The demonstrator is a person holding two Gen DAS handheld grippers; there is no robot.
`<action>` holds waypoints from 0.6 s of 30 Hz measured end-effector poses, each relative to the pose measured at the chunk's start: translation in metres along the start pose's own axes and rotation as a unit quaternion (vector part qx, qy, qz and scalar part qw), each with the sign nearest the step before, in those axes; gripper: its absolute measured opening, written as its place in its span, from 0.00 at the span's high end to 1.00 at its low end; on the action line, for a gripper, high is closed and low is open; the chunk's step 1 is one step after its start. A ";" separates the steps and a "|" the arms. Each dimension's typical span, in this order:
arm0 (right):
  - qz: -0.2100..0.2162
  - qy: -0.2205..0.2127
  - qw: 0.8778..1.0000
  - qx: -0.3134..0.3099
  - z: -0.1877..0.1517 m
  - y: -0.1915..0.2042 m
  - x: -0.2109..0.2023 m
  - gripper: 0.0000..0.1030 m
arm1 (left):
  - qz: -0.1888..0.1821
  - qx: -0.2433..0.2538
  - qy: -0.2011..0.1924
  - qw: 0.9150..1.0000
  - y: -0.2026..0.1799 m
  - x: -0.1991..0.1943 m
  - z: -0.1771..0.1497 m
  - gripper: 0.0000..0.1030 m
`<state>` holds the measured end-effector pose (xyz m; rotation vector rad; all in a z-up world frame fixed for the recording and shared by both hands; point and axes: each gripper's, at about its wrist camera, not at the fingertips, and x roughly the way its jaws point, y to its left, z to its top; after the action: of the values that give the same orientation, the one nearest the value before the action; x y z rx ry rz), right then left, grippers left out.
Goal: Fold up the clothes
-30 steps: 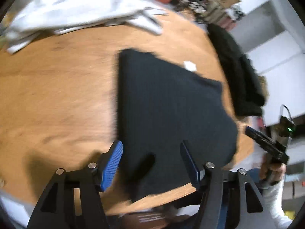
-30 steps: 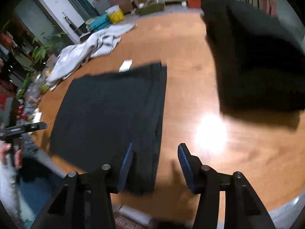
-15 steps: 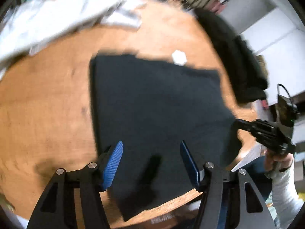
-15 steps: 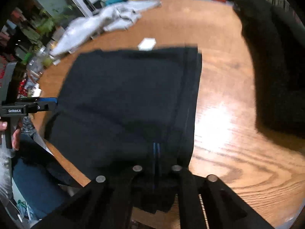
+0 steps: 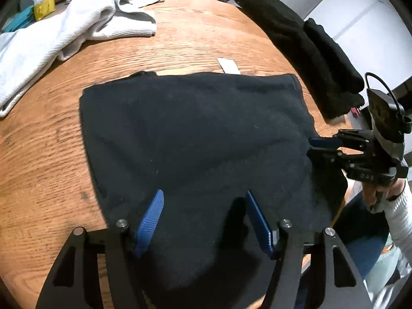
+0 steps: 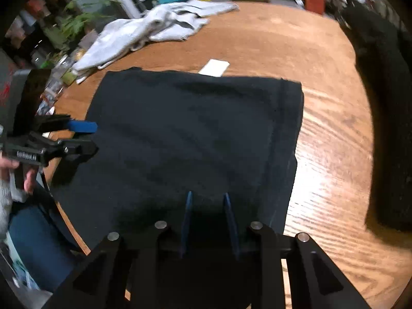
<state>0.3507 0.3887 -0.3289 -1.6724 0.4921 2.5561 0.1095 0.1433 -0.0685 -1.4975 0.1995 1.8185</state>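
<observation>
- The dark garment (image 5: 195, 139) lay flat on the wooden bench (image 5: 46, 159), near edge overhanging.
- The left hand-held gripper (image 5: 206, 221) hovered above it, fingers apart.
- The right hand-held gripper (image 6: 207, 221) stood partly parted at the garment's near edge; whether it pinched cloth was unclear.

The right gripper (image 6: 207, 221), wide open a second ago and clamped shut half a second ago, now stands partly open over the dark garment's (image 6: 195, 134) near edge. The left gripper (image 5: 203, 221) has swung over the garment's middle.
</observation>
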 end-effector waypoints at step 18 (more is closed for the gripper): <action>0.029 0.015 0.999 0.008 0.003 0.010 0.007 0.86 | -0.017 0.054 0.095 0.994 -0.017 0.023 -0.002 0.32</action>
<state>0.3432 0.3790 -0.3314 -1.7196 0.5692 2.5617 0.1213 0.1646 -0.0842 -1.5867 0.3577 1.6125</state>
